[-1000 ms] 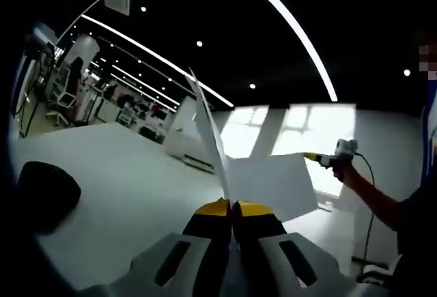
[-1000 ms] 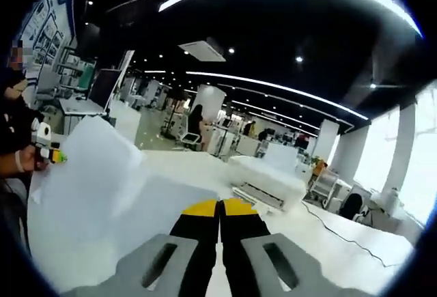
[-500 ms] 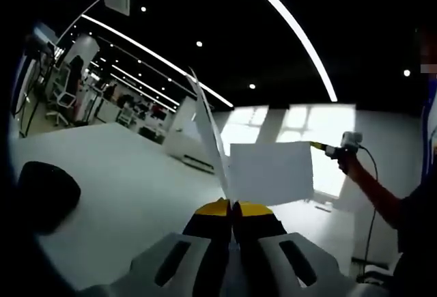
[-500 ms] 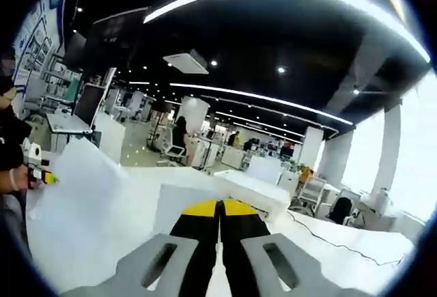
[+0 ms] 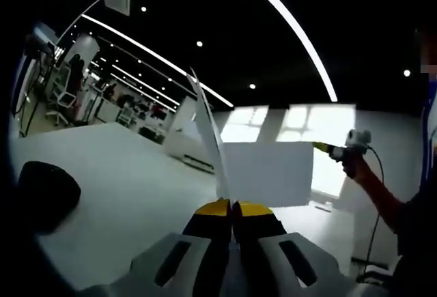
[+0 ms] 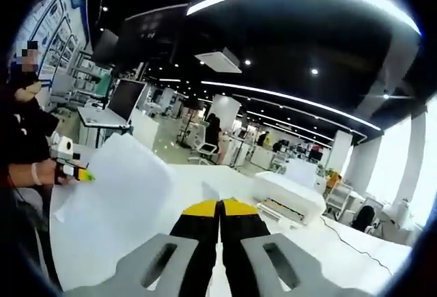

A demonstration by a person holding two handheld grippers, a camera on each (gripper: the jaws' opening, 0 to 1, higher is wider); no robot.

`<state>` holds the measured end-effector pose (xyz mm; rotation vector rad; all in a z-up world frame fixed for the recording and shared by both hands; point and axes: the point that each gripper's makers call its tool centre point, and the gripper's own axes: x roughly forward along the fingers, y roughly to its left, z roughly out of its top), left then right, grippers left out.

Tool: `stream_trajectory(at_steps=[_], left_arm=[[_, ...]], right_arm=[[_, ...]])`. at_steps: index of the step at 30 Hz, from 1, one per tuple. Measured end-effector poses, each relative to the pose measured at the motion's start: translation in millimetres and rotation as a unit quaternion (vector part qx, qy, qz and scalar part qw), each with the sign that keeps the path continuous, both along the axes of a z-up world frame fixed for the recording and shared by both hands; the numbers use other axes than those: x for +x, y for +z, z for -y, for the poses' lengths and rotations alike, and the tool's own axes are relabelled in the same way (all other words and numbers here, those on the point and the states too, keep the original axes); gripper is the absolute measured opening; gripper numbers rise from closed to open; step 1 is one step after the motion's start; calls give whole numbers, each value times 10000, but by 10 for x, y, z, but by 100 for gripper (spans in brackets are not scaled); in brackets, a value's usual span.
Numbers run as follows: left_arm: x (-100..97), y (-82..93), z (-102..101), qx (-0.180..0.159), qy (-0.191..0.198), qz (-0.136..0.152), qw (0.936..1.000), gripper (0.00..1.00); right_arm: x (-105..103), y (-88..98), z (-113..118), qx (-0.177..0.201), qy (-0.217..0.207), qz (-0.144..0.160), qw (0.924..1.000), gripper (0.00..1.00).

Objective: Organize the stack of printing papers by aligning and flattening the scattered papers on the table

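Note:
A white sheaf of printing paper [image 5: 266, 174] hangs in the air above the white table [image 5: 123, 188], stretched between both grippers. My left gripper [image 5: 232, 206] is shut on one corner, where a sheet rises edge-on from the yellow tips. At the right, a hand holds my right gripper [image 5: 321, 147], clamped on the paper's far top corner. In the right gripper view, the paper [image 6: 116, 194] spreads leftward from my shut right gripper [image 6: 220, 206] to the left gripper [image 6: 82, 173].
A black rounded object [image 5: 44, 194] lies on the table at the left. A white box-shaped machine [image 6: 290, 198] stands on the table [image 6: 341, 256] ahead, with a thin cable [image 6: 351, 237] beside it. The person's dark-clothed body [image 6: 24, 140] is at the left edge.
The right gripper has lifted its corner and drawn it to the right, so the paper now hangs squarer and flatter. The left gripper has held still.

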<state>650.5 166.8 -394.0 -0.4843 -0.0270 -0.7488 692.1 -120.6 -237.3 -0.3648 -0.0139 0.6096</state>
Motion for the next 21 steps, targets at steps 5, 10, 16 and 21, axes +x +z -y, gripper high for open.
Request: stream_trajectory(at_steps=[5,10,16,21], left_arm=[[0,2,-4,-14,1,-2,10000,7],[0,2,-5,-15,-4,1,10000,7],[3,0,-2,-18,-21,-6,10000,7],[5,2,-5,-28,-17,-6,10000,6]], right_arm=[[-180,-233,-274,94,313,-263,9991,0],[-353,-570,-594,113,682,-584,9959,0],[-516,-754,-855,268,986,-801,9915,0],[-625,-808,-1020,296,1166,-873,9889,0]])
